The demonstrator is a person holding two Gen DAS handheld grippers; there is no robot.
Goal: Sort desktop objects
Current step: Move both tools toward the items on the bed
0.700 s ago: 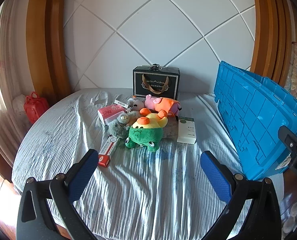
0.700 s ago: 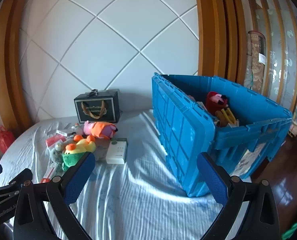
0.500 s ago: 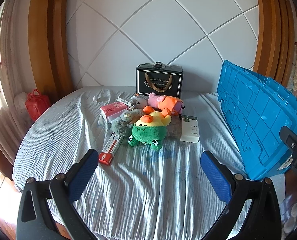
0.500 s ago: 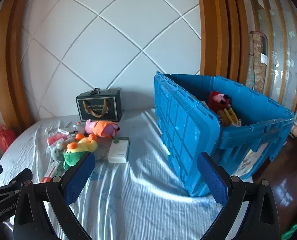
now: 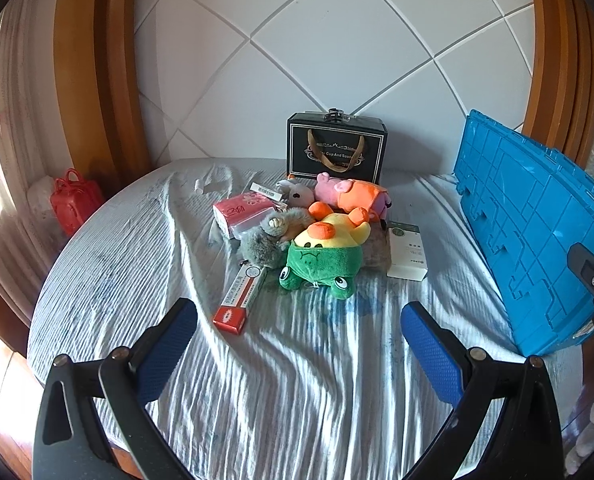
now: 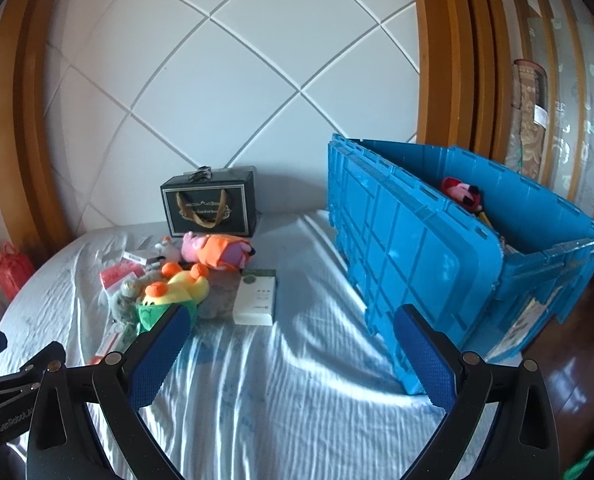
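Observation:
A heap of objects lies mid-table on the striped cloth: a green and yellow plush point(image 5: 323, 258) point(image 6: 169, 296), a pink and orange plush point(image 5: 351, 196) point(image 6: 217, 249), a grey plush point(image 5: 267, 238), a white box point(image 5: 407, 248) point(image 6: 257, 298), a long red and white box point(image 5: 241, 294) and a pink packet point(image 5: 243, 210). My left gripper point(image 5: 299, 320) is open, hovering short of the heap with nothing between its fingers. My right gripper point(image 6: 291, 326) is open too, over bare cloth between the heap and the blue crate point(image 6: 437, 248) point(image 5: 537, 216).
A black gift box point(image 5: 336, 152) point(image 6: 209, 204) stands behind the heap against the white panelled wall. Inside the crate lies a red plush point(image 6: 461, 194). A red bag point(image 5: 75, 200) sits off the table's left edge. The right gripper's body point(image 5: 593, 272) shows at the left view's right edge.
Both views have closed in slightly on the table; the heap and crate look a little larger and lower. Both grippers stay open and empty.

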